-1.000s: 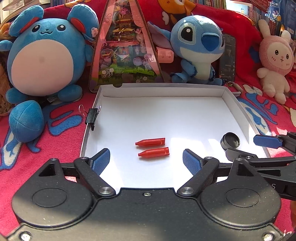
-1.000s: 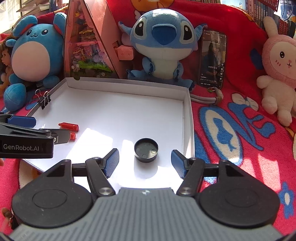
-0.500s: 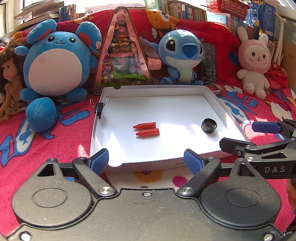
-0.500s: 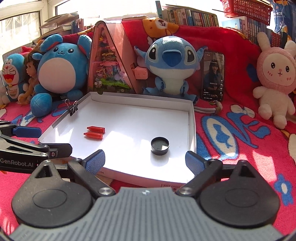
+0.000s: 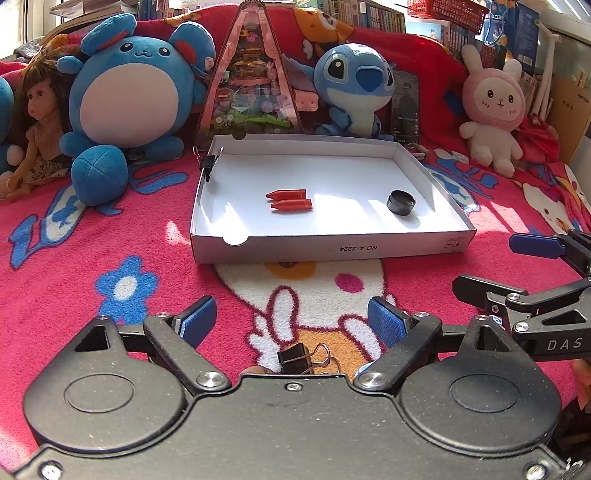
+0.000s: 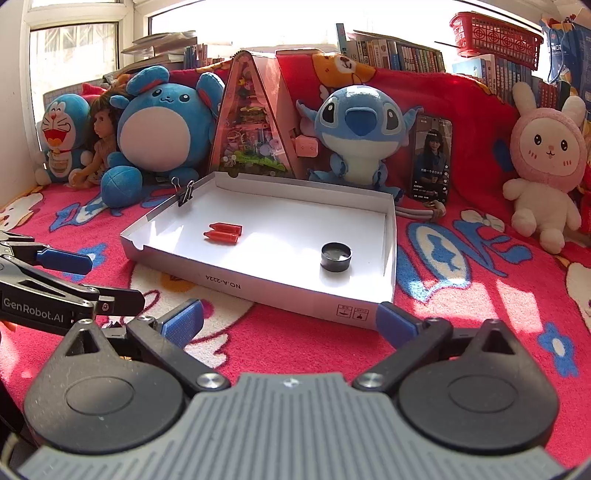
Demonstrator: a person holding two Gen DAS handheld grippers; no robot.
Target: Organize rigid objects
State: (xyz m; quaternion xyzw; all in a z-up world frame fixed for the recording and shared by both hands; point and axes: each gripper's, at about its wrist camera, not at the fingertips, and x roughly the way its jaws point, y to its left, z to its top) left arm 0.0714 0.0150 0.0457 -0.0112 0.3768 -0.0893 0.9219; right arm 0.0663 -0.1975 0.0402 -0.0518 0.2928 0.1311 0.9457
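Bright sun through the window [image 6: 74, 48] behind, glare blown out, sun patches on my red cartoon blanket [image 6: 480, 280]. Bookshelf [image 6: 406, 55] along the back, red plastic basket [image 6: 495, 35] on top. Row of plush toys [image 6: 354, 136] leaning on the red-draped backrest.

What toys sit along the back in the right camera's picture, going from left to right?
Blue cat plush → doll → round blue mouse plush → triangular toy box → blue alien plush → pink bunny plush.
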